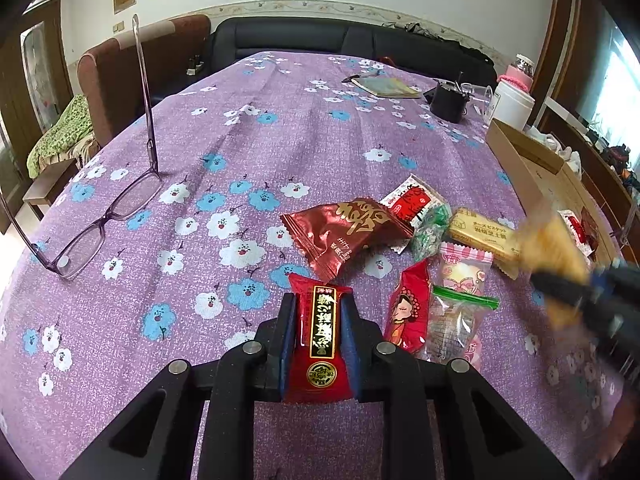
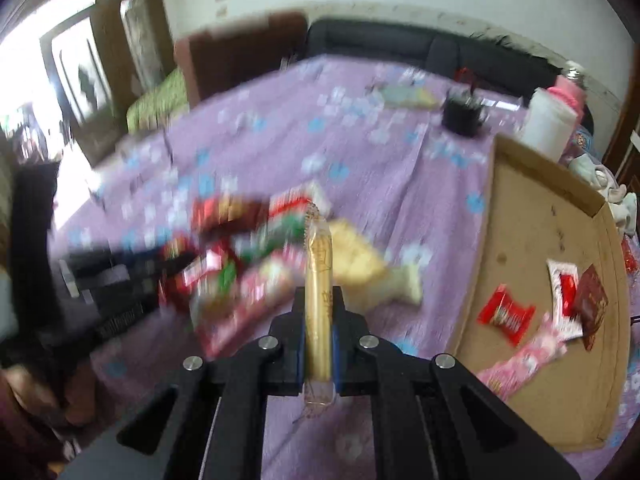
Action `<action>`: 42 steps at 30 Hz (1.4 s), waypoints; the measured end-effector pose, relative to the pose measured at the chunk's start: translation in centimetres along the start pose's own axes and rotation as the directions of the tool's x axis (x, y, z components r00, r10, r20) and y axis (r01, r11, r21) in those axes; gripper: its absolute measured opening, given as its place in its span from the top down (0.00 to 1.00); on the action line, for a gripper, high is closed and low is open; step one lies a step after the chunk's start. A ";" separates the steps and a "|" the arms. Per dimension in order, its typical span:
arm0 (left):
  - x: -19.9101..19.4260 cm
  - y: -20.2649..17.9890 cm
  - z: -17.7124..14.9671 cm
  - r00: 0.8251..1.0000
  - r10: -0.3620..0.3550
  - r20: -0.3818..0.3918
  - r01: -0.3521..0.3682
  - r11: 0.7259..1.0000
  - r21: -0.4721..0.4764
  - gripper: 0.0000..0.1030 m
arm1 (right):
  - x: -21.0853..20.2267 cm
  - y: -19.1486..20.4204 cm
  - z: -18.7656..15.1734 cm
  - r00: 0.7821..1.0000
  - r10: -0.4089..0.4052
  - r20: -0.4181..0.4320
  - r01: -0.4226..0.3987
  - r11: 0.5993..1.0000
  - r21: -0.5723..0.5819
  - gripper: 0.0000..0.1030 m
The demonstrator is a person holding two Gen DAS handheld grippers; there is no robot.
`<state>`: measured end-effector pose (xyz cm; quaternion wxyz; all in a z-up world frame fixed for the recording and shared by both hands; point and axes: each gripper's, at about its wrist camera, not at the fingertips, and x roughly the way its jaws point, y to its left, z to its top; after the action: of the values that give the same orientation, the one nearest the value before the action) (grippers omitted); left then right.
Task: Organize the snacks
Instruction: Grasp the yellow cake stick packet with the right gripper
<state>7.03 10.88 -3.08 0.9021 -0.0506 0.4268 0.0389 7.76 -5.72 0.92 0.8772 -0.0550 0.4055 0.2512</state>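
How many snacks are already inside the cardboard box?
4 in the cardboard box, all near its right end: a red packet, a white-and-red packet, a dark brown packet overlapping it, and a pink packet nearest the camera. Blur could hide more.

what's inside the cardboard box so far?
In the cardboard box: a red packet, a red-and-white packet, a dark brown packet, a pink packet. Near corner is hidden behind the gripper frame.
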 end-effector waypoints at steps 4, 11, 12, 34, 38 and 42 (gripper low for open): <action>-0.5 0.1 0.0 1.000 0.000 0.030 0.000 1.000 -0.008 0.80 | 0.1 -1.9 -0.3 0.993 0.069 0.095 -0.078 0.993 0.092 0.91; -0.3 0.0 0.1 1.000 0.003 0.021 -0.003 1.000 -0.006 0.80 | -0.2 -4.0 -0.5 0.987 0.126 0.104 -0.142 0.977 0.158 0.91; -0.2 0.2 0.1 1.000 -0.003 0.016 0.003 1.000 -0.015 0.80 | -0.5 -4.2 -0.5 0.985 0.128 0.113 -0.146 0.975 0.168 0.91; -2.1 -0.1 0.1 0.994 0.006 0.108 -0.004 1.000 -0.019 0.81 | -2.2 -5.5 -0.4 0.981 0.098 0.170 -0.131 0.972 0.196 0.91; -3.0 -1.0 0.2 0.994 -0.008 0.113 0.008 1.000 -0.003 0.81 | -2.9 -7.1 -0.3 0.978 0.090 0.188 -0.135 0.961 0.243 0.91; -3.9 -2.7 0.9 0.992 -0.051 0.113 0.049 0.999 0.021 0.81 | -3.4 -8.9 -0.2 0.975 0.084 0.204 -0.142 0.946 0.290 0.91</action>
<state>5.52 8.22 0.67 0.9261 -0.0507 0.3736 0.0152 10.05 -14.87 2.34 0.8939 0.1277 0.3564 0.2401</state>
